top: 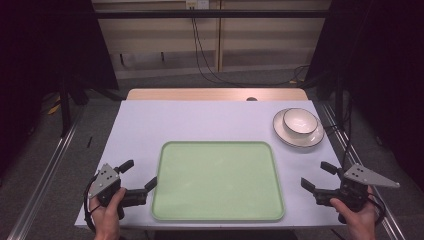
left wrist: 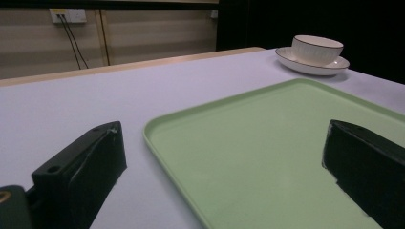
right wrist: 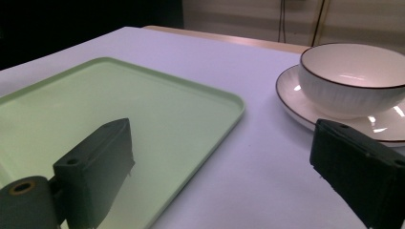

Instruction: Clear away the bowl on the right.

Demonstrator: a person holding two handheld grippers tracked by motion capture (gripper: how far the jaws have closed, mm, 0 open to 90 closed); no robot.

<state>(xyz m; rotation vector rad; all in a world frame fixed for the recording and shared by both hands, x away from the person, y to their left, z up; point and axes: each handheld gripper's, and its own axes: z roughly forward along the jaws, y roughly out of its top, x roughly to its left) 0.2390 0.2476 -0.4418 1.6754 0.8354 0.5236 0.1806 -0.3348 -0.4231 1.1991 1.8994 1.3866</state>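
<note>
While tray [top: 218, 181] sits bare mid-table, we note left gripper [top: 140, 175] at its left edge, right gripper [top: 317, 177] off its right; both jaws wide, holding nothing. Bowl [top: 300, 121] on saucer [top: 283, 131] beyond tray's far right corner.

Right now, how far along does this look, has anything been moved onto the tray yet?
Nothing looks done: the green tray is bare, and the bowl sits on its plate at the far right. Both the left gripper and right gripper are open, holding nothing. Any moving remains.

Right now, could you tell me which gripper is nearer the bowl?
The right gripper; the bowl sits on its plate just beyond it, across the tray from the left gripper.
</note>
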